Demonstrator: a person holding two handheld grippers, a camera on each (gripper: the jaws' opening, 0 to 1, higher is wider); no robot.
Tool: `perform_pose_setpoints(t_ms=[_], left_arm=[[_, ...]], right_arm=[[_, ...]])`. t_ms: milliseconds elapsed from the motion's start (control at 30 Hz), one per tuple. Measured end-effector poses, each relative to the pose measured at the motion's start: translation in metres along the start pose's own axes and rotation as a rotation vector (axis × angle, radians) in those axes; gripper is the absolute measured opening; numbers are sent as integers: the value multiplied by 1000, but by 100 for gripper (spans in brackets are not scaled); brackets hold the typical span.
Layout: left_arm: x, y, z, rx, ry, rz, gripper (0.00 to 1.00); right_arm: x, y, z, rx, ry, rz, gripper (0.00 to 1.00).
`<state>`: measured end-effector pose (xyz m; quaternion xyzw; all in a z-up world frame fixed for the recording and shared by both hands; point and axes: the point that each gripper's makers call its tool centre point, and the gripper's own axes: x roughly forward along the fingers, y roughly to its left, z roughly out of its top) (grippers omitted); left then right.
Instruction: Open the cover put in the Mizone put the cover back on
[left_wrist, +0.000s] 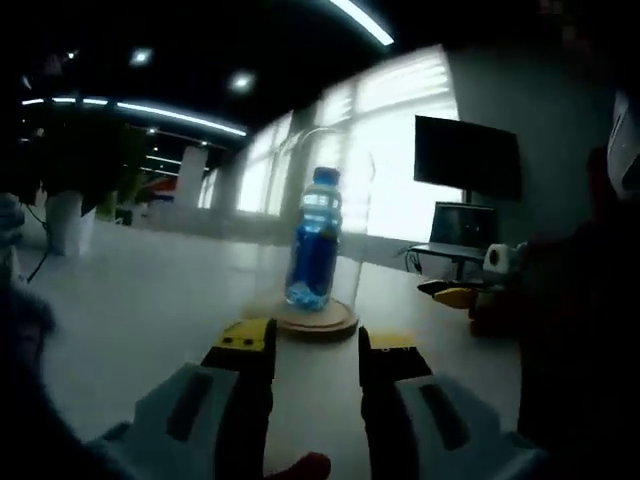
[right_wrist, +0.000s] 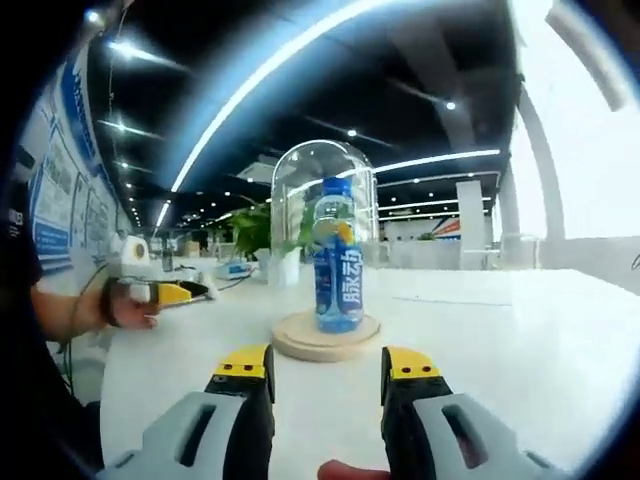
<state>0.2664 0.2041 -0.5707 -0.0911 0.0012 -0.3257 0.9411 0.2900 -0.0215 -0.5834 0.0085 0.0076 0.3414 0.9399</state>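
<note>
So the table (right_wrist: 520, 340) is a big pale, smooth top, slightly glossy, picking up glare from the windows. In the middle of it sits a round wooden base (right_wrist: 325, 337) with the Mizone bottle (right_wrist: 337, 256) standing upright on it, blue label, blue cap. The clear glass dome (right_wrist: 322, 190) is down over the bottle and resting on the base, so the cover's on right now.

In the left gripper view the same setup shows against the light: bottle (left_wrist: 316, 240), base (left_wrist: 312, 318), and the dome (left_wrist: 335, 200) is barely visible, just faint edges. Behind it are bright windows (left_wrist: 390, 140), a dark monitor (left_wrist: 467, 157) on a stand, and ceiling strip lights. A plant in a white pot (left_wrist: 65, 215) sits far left.

The right gripper view has a dark ceiling with long light strips, posters on the left wall, and green plants (right_wrist: 255, 228) behind the dome.

Left gripper (left_wrist: 314, 345): jaws apart, nothing between them, sitting just short of the base. Right gripper (right_wrist: 326, 365): same deal, spread and empty, close to the base but not touching. The other gripper with a hand (right_wrist: 130, 300) shows at the left of the right gripper view.
</note>
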Motion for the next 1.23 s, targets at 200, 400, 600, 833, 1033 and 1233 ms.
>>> perform_pose_setpoints(t_ms=[200, 400, 600, 833, 1033, 1233], left_arm=[[-2, 5, -3, 8, 2, 19, 25], [-3, 7, -3, 28, 1, 14, 25], [-4, 8, -2, 44, -4, 17, 25], [-4, 8, -2, 55, -3, 24, 25], [-4, 5, -4, 69, 7, 21, 24], [-3, 4, -7, 82, 21, 23, 24]], right_arm=[[-2, 3, -5, -52, 16, -12, 34], [-4, 1, -4, -33, 7, -17, 34], [-3, 4, -5, -53, 13, -9, 34], [-3, 9, -5, -74, 17, 4, 34], [-3, 8, -6, -72, 22, 3, 34], [-3, 9, -7, -77, 24, 7, 34]])
